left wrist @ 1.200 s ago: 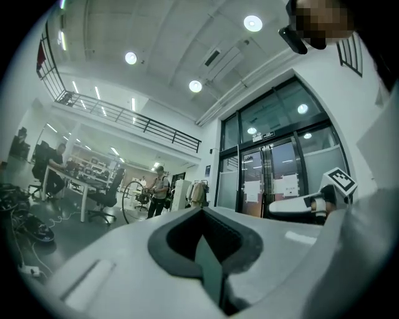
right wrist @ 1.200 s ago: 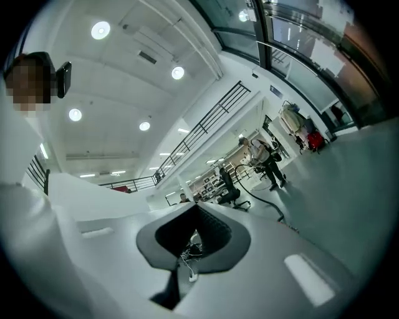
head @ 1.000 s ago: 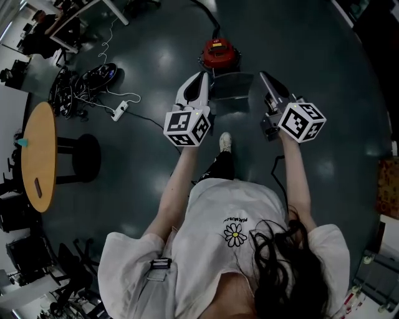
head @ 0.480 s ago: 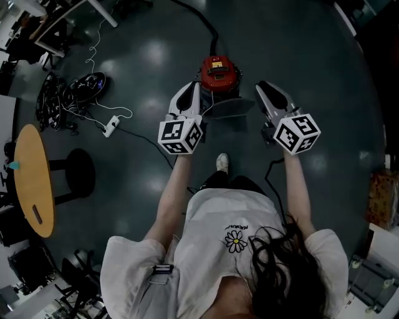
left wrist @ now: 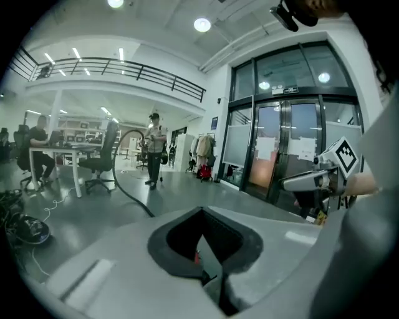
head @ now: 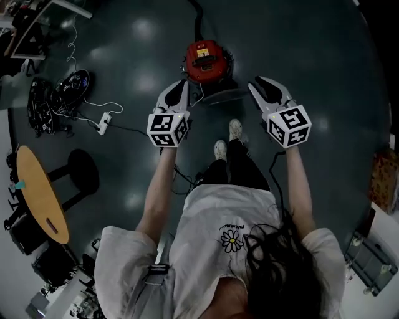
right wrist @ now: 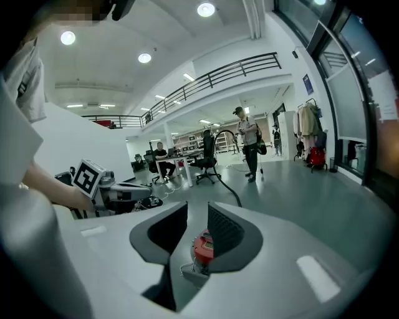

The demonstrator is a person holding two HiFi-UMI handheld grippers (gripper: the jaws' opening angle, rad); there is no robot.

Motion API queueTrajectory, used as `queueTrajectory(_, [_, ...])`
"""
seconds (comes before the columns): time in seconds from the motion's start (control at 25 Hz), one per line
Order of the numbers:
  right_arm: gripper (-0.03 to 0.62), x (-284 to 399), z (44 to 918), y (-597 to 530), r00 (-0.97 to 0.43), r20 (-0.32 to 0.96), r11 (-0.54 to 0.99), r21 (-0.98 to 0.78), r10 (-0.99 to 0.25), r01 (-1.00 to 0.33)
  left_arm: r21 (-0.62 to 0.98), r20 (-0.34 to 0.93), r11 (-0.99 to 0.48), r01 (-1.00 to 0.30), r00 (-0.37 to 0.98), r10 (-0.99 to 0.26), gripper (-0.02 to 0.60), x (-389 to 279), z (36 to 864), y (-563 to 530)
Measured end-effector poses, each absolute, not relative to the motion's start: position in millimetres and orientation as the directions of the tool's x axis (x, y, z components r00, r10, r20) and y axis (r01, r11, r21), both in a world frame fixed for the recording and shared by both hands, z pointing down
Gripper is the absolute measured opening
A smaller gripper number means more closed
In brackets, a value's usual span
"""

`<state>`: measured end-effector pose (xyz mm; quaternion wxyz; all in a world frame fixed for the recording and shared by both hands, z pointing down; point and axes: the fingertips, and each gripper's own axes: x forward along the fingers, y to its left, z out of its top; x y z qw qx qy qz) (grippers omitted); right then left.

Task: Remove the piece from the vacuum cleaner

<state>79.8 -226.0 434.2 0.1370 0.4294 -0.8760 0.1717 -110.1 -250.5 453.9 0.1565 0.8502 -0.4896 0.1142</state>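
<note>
Vacuum cleaner (head: 204, 61): standing on the dark floor (head: 324, 75), red top facing up, just ahead of both sets of jaw tips and between them in the head view.
Hose (head: 198, 15): running black from the far side of the vacuum cleaner, away from the person.
Grey part (head: 221, 96): lying at the near foot of the vacuum cleaner, between the two grippers; shape not readable.
Left hand-held gripper (head: 177, 93): hovering just left of the vacuum cleaner, touching nothing. Jaws standing slightly apart (left wrist: 202, 233), gripping nothing, showing only floor and a red speck low in the narrow gap.
Right hand-held gripper (head: 262, 87): hovering just right of the grey part, pointing inward. Jaws standing apart and empty (right wrist: 198, 230), framing the vacuum cleaner (right wrist: 202, 246) in the gap between the pads, some way off and untouched.
Gap to target: both grippers staying clear of the machine, neither one contacting it.
Person's shoes (head: 235, 129): standing just behind the grey part.
Power strip (head: 103, 121): lying on the floor well off to the left, with white cable trailing away.
</note>
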Motion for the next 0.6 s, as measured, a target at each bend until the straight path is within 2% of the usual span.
queueTrajectory(0.16, [0.143, 88.4, 467.4, -256.4, -0.612, 0.447, 0.608, -0.172, -0.653, -0.775, 0.156, 0.454, -0.449, -0.88, 0.468, -0.758, 0.002, -88.8, 494.2, -282.1])
queueTrajectory(0.4, [0.167, 95.9, 534.1, -293.4, -0.589, 0.587, 0.717, -0.021, -0.555, -0.697, 0.145, 0.583, -0.508, -0.849, 0.488, -0.649, 0.002, -50.9, 565.6, -335.4])
queueTrajectory(0.6, [0.233, 86.3, 614.0, -282.8, -0.556, 0.739, 0.81, -0.023, -0.38, -0.585, 0.197, 0.694, -0.525, -0.828, 0.496, -0.522, 0.002, -37.8, 642.8, -348.3])
